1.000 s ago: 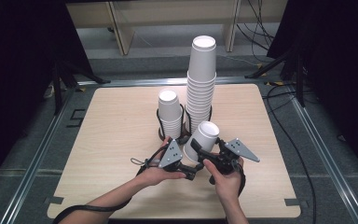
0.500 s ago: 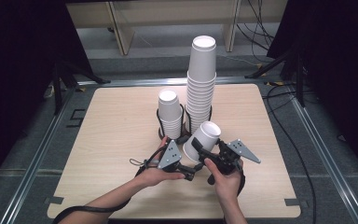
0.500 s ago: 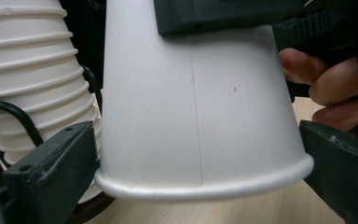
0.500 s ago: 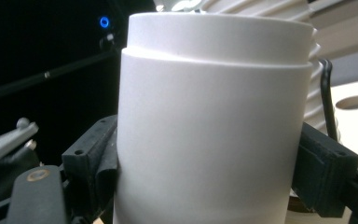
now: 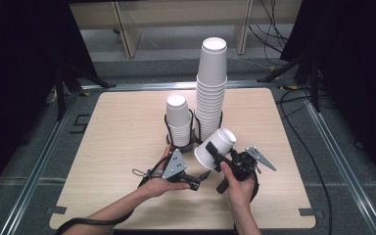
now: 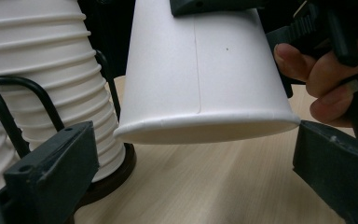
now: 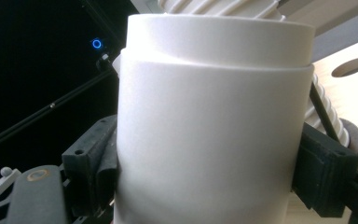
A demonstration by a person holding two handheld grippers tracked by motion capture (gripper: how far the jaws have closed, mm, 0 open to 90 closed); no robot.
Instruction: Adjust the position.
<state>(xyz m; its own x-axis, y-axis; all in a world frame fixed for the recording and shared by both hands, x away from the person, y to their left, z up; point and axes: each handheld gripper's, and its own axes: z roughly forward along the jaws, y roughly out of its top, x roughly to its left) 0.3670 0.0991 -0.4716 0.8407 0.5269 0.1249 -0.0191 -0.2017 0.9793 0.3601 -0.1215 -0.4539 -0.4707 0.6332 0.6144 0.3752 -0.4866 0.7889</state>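
On the table (image 5: 127,127), two cup stacks (image 5: 211,88); one cup (image 5: 215,146) held.

- Table (image 5: 127,122): light wood-grain top with rounded corners, set inside a grey metal frame (image 5: 39,166) that runs along its left, right and far sides.
- Floor (image 5: 352,127): grey, visible on both sides of the table and beyond its far edge.
- Cables (image 5: 303,142): black, lying loose on the floor to the right of the table; more hang at the top right.
- Furniture: pale wooden legs and a low shelf (image 5: 176,19) stand behind the table.
- Surroundings: black drapes (image 5: 24,54) close off the left and right sides; a black stand leg (image 5: 61,93) rests at the left.
- Light: even, from above; a small blue ring light (image 7: 97,44) glows in the dark area.
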